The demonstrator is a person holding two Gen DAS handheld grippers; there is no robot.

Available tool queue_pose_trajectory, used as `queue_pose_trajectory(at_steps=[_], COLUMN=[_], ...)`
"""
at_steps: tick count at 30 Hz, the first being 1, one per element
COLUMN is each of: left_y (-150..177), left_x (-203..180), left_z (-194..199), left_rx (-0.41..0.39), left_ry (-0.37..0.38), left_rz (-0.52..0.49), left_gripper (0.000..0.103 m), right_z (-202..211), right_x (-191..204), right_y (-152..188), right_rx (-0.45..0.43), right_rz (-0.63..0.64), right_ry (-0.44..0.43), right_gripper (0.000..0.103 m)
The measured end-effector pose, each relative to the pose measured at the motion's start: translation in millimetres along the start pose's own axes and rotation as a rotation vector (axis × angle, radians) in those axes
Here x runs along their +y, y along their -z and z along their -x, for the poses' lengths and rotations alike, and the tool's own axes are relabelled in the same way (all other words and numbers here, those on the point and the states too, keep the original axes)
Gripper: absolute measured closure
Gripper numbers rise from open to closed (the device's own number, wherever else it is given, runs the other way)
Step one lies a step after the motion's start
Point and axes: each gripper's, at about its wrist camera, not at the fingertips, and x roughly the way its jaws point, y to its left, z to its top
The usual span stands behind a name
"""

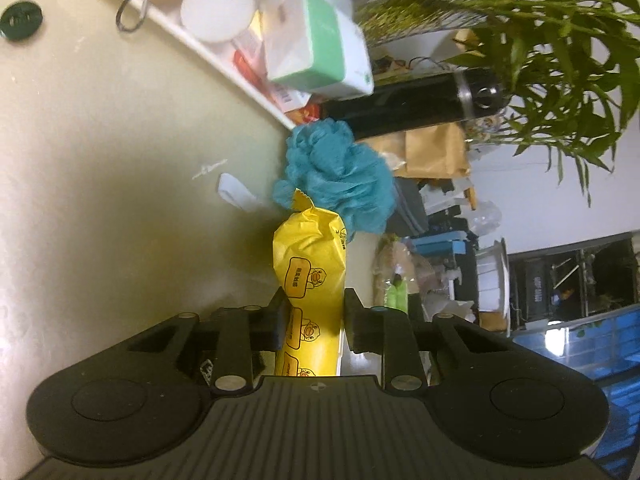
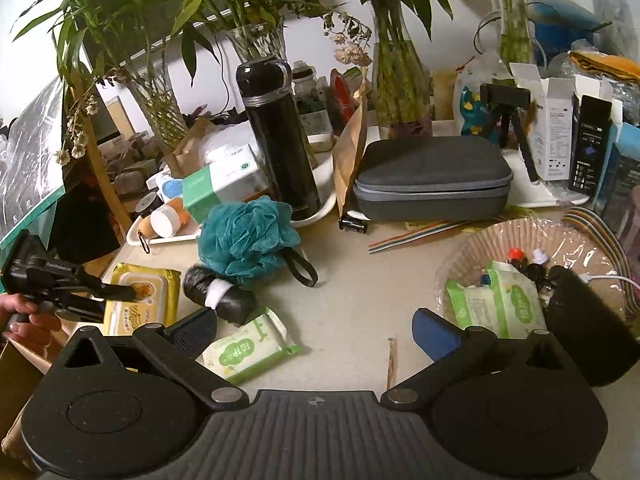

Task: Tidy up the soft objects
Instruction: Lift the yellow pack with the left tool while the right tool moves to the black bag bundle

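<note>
The yellow wipes pack (image 1: 310, 276) sat right between the fingers of the left gripper (image 1: 314, 316), pinched across its width, and both pads pressed into the wrapper! In the left wrist view the whole scene was turned sideways, and the pack ran straight out ahead of the gripper, its crimped end almost touching the teal bath pouf (image 1: 340, 176). From the right wrist view the same pack (image 2: 140, 300) lay flat at the desk's left edge, duck label up, with the left gripper (image 2: 116, 298) closed on it from the left and a hand (image 2: 24, 320) behind the handle.

Over to the right gripper (image 2: 316, 332): it was spread wide and had nothing in it, hovering above bare desk (image 2: 352, 280). A green tissue pack (image 2: 250, 350) lay just inside its left finger, touching nothing of the pads that could be seen. Just beyond that was a black roll with a white band (image 2: 218, 296), and the teal pouf (image 2: 248, 236) sat behind it, its black loop trailing right.

Off the right finger, a shallow basket lined with clear plastic (image 2: 480, 240) held another green tissue pack (image 2: 496, 304) and some small bits. Further back stood a black flask (image 2: 280, 136) on a white tray (image 2: 316, 216), a grey zip case (image 2: 432, 180) beside it, and glass vases of leafy stems (image 2: 396, 80) along the wall.
</note>
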Motion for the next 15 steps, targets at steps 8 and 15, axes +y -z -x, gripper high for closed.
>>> queue_pose_trajectory(at_steps=[8, 15], left_y=[7, 21], left_x=[-39, -88], left_z=[23, 49], left_rx=[-0.068, -0.151], left_ry=[-0.031, -0.094], left_rz=[-0.106, -0.26], left_gripper=[0.077, 0.077], right_z=[-3, -3], right_x=[2, 7], right_y=[-2, -1], right_rx=[0.002, 0.006], right_rz=[0.022, 0.05], right_ry=[0.009, 0.001], right_gripper=[0.0, 0.0])
